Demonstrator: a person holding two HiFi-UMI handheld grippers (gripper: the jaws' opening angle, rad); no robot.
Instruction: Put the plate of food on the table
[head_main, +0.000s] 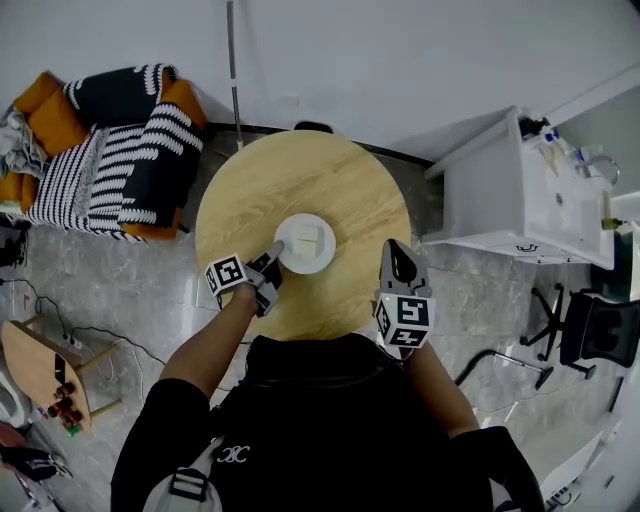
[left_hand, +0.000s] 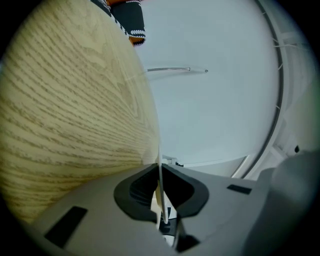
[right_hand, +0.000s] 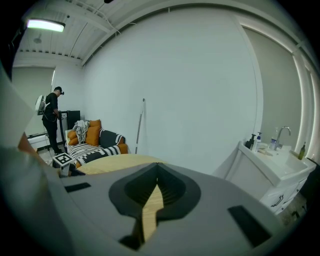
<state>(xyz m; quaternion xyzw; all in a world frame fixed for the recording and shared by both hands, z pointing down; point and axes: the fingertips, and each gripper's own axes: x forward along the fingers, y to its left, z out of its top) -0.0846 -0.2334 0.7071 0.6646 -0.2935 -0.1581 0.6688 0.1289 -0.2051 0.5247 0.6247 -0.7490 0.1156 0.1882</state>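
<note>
The person's black top (head_main: 320, 420) fills the near foreground of the head view. Beyond it stands a round table of pale, straight-grained wood (head_main: 250, 195). The small round white plate (head_main: 322, 260), smooth and glazed-looking, lies over the table's near-middle and carries a pale squarish block of food (head_main: 308, 237). Whether its base already rests on the wood I cannot tell.

The left gripper (head_main: 272, 256) is clamped on the plate's left rim. The left gripper view shows that thin white edge (left_hand: 160, 200) pinched between the dark pads (left_hand: 137, 192). The right gripper (head_main: 396, 250) hovers over the table's near right edge, well apart from the plate, its jaws closed together on nothing.

The plate is probably light but rigid, brittle and slick. A pinch on one side of the rim leaves it prone to tipping, so it wants to be kept level and lowered gently. The rim looks like the only sensible hold, and the loose food could slide.
</note>
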